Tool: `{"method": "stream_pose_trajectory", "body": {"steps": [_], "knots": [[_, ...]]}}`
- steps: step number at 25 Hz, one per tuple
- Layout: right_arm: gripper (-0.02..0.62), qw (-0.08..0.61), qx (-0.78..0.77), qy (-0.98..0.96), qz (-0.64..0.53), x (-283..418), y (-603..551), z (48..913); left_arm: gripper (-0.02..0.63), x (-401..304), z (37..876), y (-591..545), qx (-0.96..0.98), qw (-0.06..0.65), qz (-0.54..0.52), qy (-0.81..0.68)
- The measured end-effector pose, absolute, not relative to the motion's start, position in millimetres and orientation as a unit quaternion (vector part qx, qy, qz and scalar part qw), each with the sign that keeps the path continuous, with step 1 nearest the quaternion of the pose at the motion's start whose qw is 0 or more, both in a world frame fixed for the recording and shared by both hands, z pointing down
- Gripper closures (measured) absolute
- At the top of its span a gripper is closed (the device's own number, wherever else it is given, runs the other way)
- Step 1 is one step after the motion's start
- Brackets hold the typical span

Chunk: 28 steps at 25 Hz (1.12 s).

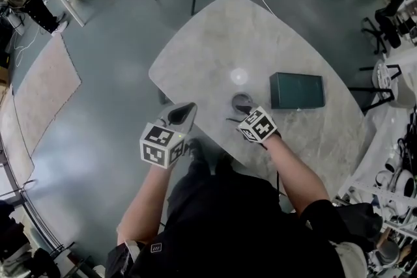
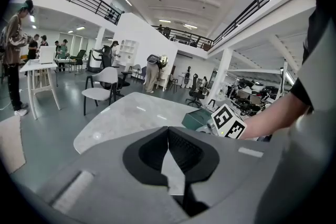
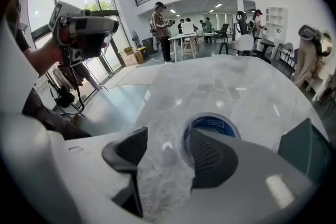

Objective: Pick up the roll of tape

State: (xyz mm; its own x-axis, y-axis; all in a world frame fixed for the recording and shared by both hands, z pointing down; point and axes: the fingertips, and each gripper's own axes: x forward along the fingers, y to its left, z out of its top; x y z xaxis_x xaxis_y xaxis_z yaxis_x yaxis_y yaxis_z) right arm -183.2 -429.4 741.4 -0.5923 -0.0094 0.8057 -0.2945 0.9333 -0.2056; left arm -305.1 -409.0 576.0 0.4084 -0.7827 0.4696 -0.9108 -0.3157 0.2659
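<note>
Jaws on your right gripper (image 3: 167,136) stand apart, one jaw overlapping the roll of tape (image 3: 215,124); left gripper (image 2: 168,129) clenched, empty.

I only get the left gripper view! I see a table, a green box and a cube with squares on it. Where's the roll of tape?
Observer: The roll of tape lies flat on the table, just ahead of the right tool.
Operator: Is that tool grabbing it?
Observer: No. Its jaws stand apart and clamp nothing. The roll sits mostly beyond one jaw.
Operator: Is the tape touching the box?
Observer: No. The head view shows a strip of bare table between the roll and the green box.
</note>
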Motion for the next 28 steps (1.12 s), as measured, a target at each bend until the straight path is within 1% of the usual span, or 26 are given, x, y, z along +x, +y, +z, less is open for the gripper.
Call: {"method": "stream_pose_trajectory", "body": {"steps": [8,9,13,15,17,20,23,28], "knots": [[0.341,0.525,0.079,-0.836,0.141,-185,-419,771,0.595,-339,568,-393,0.791,0.249,0.114,-0.548],[0.351,0.535,0.081,-0.830,0.136,-186,-418,773,0.595,-344,567,-391,0.790,0.248,0.112,-0.549],[0.448,0.574,0.089,-0.809,0.091,-195,-418,776,0.595,-370,560,-383,0.790,0.247,0.102,-0.552],[0.473,0.584,0.104,-0.802,0.067,-200,-424,773,0.595,-383,557,-380,0.792,0.247,0.096,-0.550],[0.545,0.580,0.126,-0.801,0.072,-202,-426,770,0.595,-394,555,-377,0.794,0.249,0.091,-0.547],[0.545,0.553,0.167,-0.808,0.113,-200,-422,761,0.595,-406,555,-375,0.800,0.252,0.086,-0.538],[0.546,0.523,0.199,-0.820,0.121,-195,-423,738,0.595,-409,557,-383,0.809,0.248,0.088,-0.526],[0.545,0.469,0.237,-0.839,0.139,-166,-416,700,0.595,-387,556,-396,0.826,0.242,0.088,-0.502]]}}
